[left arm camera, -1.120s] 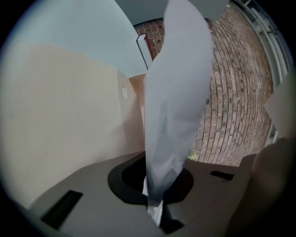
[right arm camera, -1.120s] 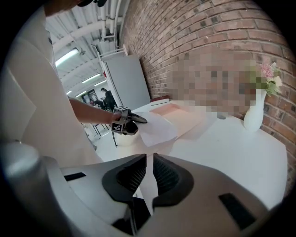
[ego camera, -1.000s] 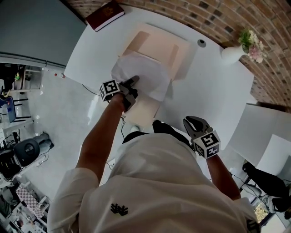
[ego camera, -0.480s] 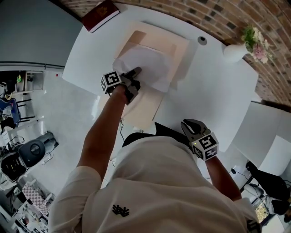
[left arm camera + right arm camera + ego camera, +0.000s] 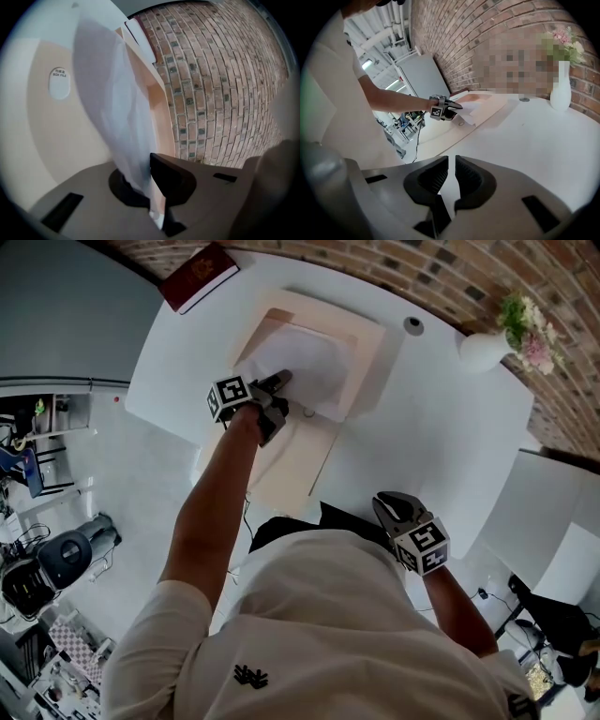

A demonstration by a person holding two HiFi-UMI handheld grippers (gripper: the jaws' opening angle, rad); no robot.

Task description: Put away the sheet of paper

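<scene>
Sheet (image 5: 314,367) | pinched in left claw (image 5: 281,381) | extends away over folder (image 5: 300,460)

Workroom with brick wall (image 5: 441,277), white table (image 5: 450,437), floor equipment (image 5: 56,559).

White sheet of paper (image 5: 309,367), thin and bowed, over the open beige box file (image 5: 298,460) — near edge lifted

Paper sheet (image 5: 110,93) in L gripper (image 5: 148,180) pinch
</scene>
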